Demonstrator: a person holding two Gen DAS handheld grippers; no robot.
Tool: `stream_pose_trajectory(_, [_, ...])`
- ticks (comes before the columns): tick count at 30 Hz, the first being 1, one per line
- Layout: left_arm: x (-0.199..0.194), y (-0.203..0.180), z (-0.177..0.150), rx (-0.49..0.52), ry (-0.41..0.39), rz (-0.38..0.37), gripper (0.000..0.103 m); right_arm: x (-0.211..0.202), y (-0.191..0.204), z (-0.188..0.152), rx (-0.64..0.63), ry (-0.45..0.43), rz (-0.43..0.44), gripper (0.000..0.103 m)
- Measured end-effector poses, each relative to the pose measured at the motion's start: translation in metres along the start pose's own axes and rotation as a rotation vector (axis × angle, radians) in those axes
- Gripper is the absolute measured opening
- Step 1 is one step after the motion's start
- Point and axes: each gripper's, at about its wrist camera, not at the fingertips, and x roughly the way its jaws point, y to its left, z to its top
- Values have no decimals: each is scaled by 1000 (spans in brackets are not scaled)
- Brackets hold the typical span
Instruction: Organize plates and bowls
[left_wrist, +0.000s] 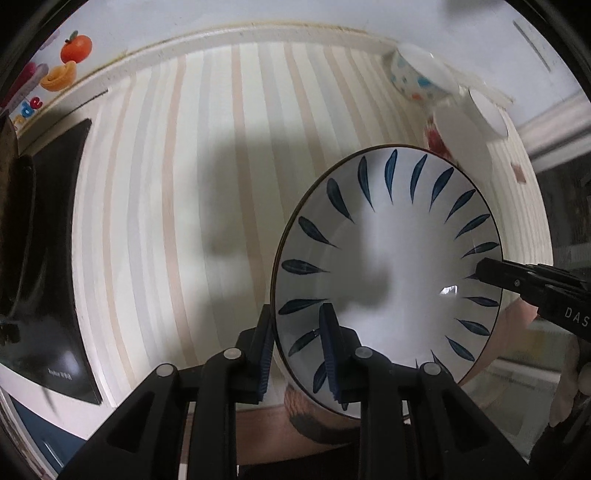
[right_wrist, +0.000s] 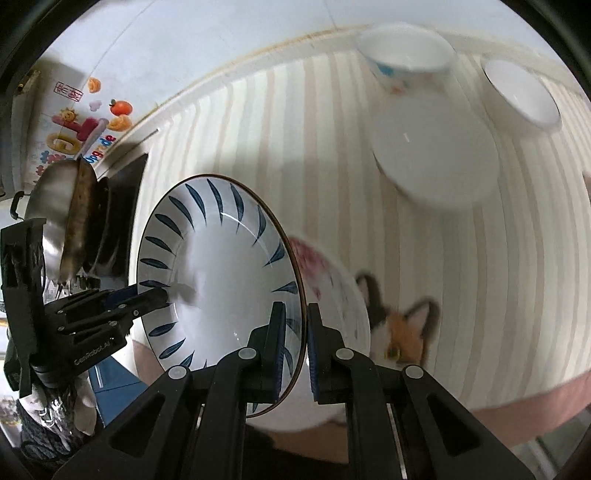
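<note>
Striped cloth covers the desk (left_wrist: 177, 192), with a wok (right_wrist: 70, 218) on a dark hob at its left end and fruit stickers on the wall behind. I have the blue-leaf plate (left_wrist: 388, 266) between both tools: my left gripper (left_wrist: 297, 354) is pinched on its near-left rim, one finger above and one below, and my right gripper (right_wrist: 295, 350) straddles the opposite rim, seemingly clamped too. From the tilt in the right view I judge the plate is lifted off the cloth, over the floral plate (right_wrist: 332, 295). Farther back stand a plain white plate (right_wrist: 432, 151), a spotted bowl (right_wrist: 402, 51) and a white bowl (right_wrist: 524, 92).

To stack it well I would level both wrists together, centre it over its landing spot, lower slowly, and release only once the foot rests flat. Uneven pull could twist the glazed rim out of the pads.
</note>
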Motion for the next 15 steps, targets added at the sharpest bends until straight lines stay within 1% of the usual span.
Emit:
stream_pose_trajectory(2, [5, -3, -7, 7, 11, 7, 21, 4, -9, -16, 15, 6, 6, 12])
stream_pose_trajectory(6, [17, -1, -5, 12, 24, 22, 21, 17, -18, -38, 36, 19, 3, 12])
stream_pose_trajectory(10, [27, -7, -5, 31, 29, 53, 21, 28, -23, -42, 49, 20, -3, 12])
stream_pose_trajectory(15, [38, -11, -4, 29, 34, 70, 21, 39, -23, -41, 53, 22, -12, 12])
